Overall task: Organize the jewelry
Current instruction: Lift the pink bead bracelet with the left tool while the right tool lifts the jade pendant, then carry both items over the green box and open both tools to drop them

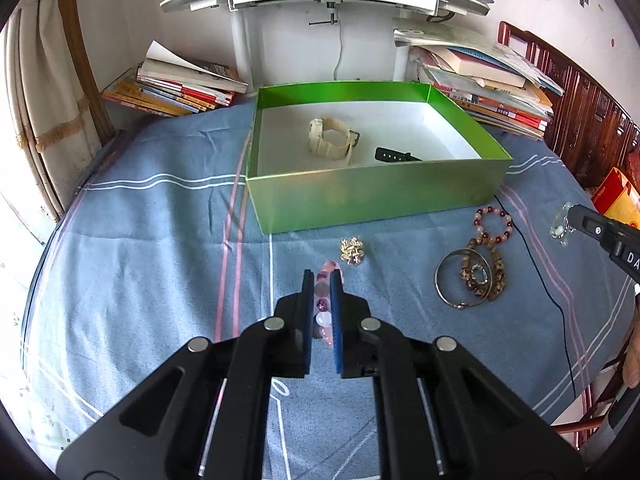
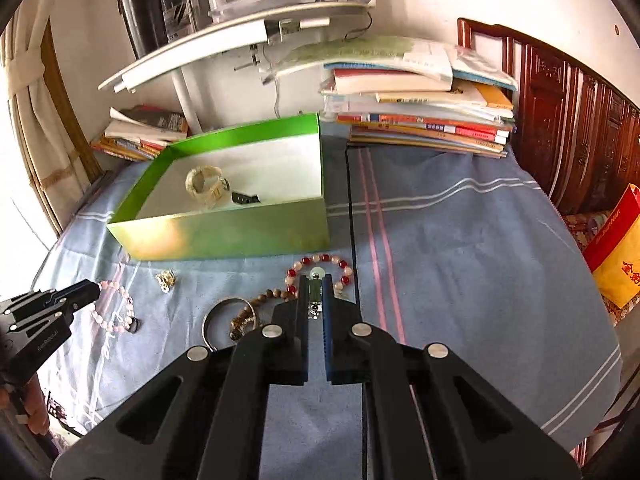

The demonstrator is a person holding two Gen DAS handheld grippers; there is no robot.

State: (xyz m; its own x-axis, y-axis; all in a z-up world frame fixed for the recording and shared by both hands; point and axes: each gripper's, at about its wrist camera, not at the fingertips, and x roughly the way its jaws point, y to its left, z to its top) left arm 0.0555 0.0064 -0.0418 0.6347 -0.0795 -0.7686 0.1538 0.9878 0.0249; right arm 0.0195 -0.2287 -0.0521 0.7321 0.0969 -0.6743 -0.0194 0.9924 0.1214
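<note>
Now both tongs pinch: left tongs (image 1: 322,280) w/ pink bracelet (image 1: 325,312), right tongs (image 2: 316,284) w/ pale pendant (image 2: 316,273); green box (image 1: 376,196) lies up-frame, left tongs nearer.

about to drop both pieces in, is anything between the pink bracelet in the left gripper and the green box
Nothing visible blocks it. The pink bracelet is clamped in the left gripper. Only a small gold ornament lies flat on the cloth before the green box, low enough to pass over. The box's near wall must be cleared. Inside lie a cream watch and a black strap.
</note>
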